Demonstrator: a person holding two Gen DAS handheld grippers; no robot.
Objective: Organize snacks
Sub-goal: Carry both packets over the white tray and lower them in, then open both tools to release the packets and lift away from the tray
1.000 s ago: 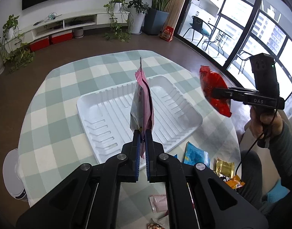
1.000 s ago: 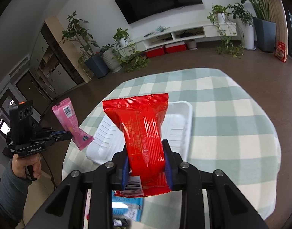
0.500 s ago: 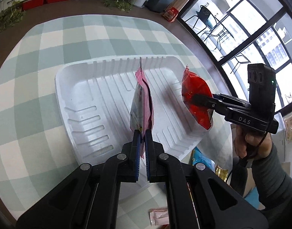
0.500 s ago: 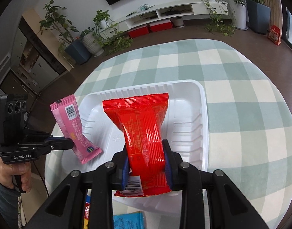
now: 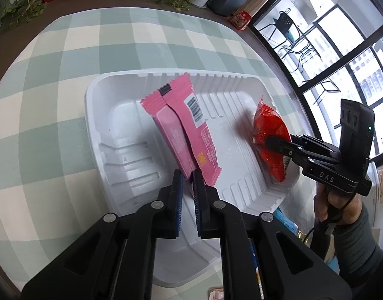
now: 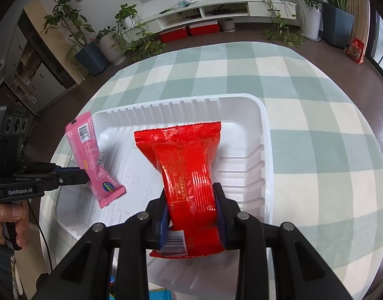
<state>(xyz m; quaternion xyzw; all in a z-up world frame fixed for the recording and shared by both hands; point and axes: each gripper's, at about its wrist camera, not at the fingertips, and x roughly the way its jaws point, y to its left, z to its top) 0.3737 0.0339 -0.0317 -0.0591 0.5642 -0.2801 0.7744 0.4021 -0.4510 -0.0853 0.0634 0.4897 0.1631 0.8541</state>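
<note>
A white ribbed tray [image 5: 111,135] [image 6: 264,150] lies on a round table with a green-and-white checked cloth. My left gripper [image 5: 188,175] is shut on the lower end of a pink snack packet [image 5: 181,125], which leans over the tray's middle; it also shows in the right wrist view [image 6: 91,155]. My right gripper [image 6: 191,200] is shut on a red snack bag [image 6: 186,165] held over the tray's right side; the bag also shows in the left wrist view [image 5: 269,135].
Several loose snack packets lie at the table's near edge, mostly hidden behind my grippers; a blue one [image 5: 286,220] peeks out. The checked tablecloth [image 6: 316,115] surrounds the tray. Plants, a TV shelf and windows stand beyond the table.
Both grippers have moved down and in over the tray. The pink packet has tipped from edge-on to show its back face. The red bag has come lower inside the tray's right side.
</note>
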